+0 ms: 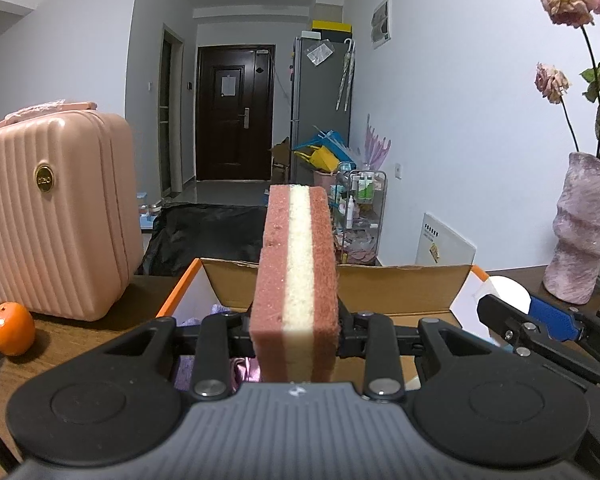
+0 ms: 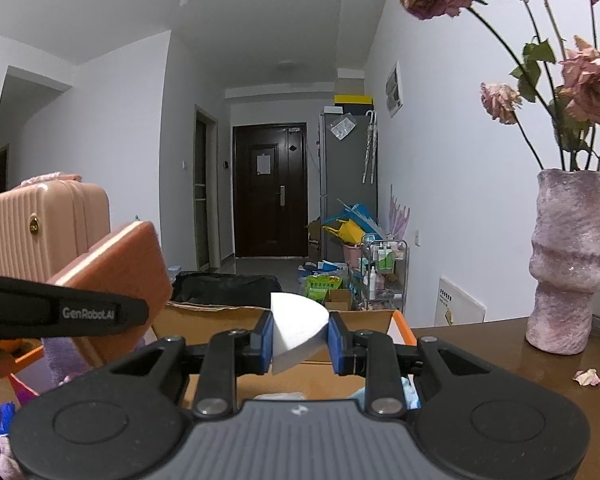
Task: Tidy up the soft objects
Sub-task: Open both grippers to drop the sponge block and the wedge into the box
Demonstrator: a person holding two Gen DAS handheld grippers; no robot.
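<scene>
"GenRobot.AI" is written on the left gripper (image 2: 112,314), which pinches a pink sponge (image 1: 296,280). The right gripper (image 2: 300,342) pinches a white foam piece (image 2: 298,330). Both are over a cardboard box (image 1: 400,292) on a brown table (image 2: 480,344), w/ a hallway & dark door (image 2: 270,196) ahead.

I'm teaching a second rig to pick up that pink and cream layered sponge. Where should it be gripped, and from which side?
Grip the sponge across its two broad pink faces near one short end, coming in end-on along its length, as the left gripper does now. Those faces are flat and parallel, so the pads seat squarely, and the slab is thin enough to fit between the jaws.
</scene>
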